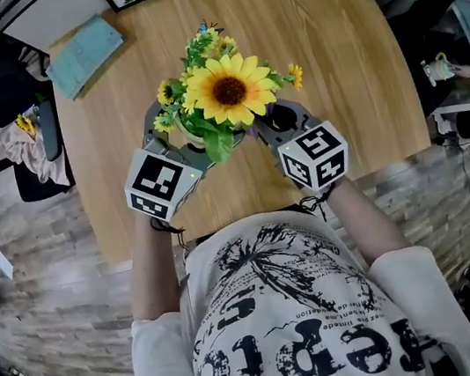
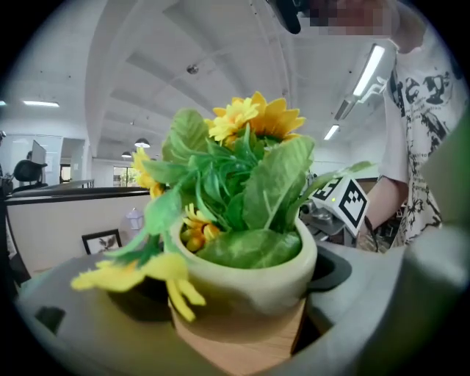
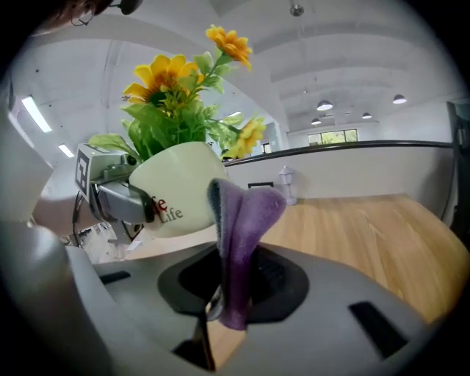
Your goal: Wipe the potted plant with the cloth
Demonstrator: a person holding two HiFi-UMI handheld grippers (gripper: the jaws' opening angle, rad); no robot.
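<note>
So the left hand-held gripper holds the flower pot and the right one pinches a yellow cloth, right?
The cloth in the right hand-held gripper is purple, not yellow; the right gripper view shows it. The left hand-held gripper does hold the pot.

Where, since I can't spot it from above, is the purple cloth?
In the right gripper view, the purple cloth is pinched in the right gripper, standing upright at centre frame, just right of the potted plant.
</note>
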